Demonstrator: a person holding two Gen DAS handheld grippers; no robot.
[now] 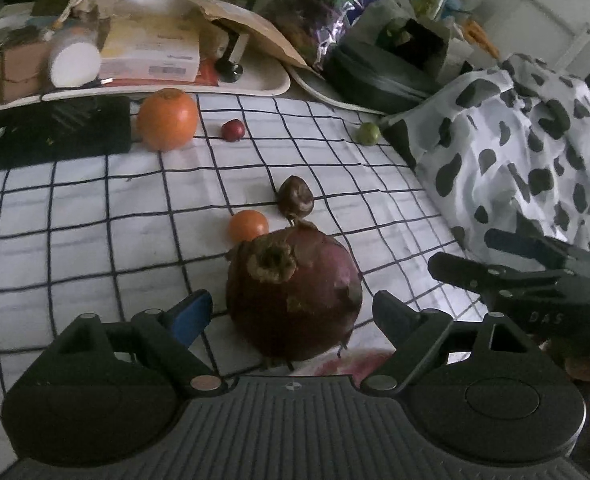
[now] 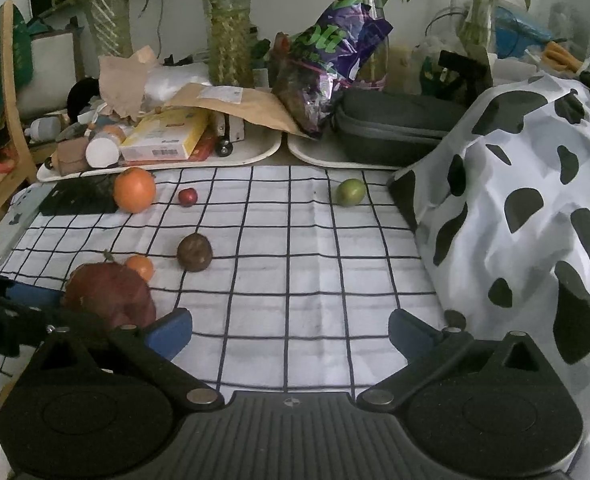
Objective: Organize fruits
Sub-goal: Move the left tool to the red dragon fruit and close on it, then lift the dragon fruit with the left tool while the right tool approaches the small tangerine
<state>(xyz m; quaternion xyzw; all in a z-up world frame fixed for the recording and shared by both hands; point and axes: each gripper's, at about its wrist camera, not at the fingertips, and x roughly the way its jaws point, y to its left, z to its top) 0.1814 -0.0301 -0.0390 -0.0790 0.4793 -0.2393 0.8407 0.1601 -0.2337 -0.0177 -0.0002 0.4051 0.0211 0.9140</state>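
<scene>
While I hold position: left gripper (image 1: 291, 312) spread, pads clear of pomegranate (image 1: 295, 292).
Right gripper (image 2: 291, 336): spread, empty, beside pomegranate.
Risk: I judge closing off-centre rolls it into small orange (image 1: 249, 225) just behind.

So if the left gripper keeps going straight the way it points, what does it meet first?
Most likely the big dark red fruit, sitting between the open fingers of the left gripper, apparently untouched. Depth is hard to judge.

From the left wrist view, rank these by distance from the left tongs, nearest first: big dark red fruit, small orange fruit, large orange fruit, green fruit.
1. Big dark red fruit, between the left tongs.
2. Small orange fruit, just beyond, slightly left.
3. Large orange fruit, far left.
4. Green fruit, far right; too close to call against the large orange.
</scene>
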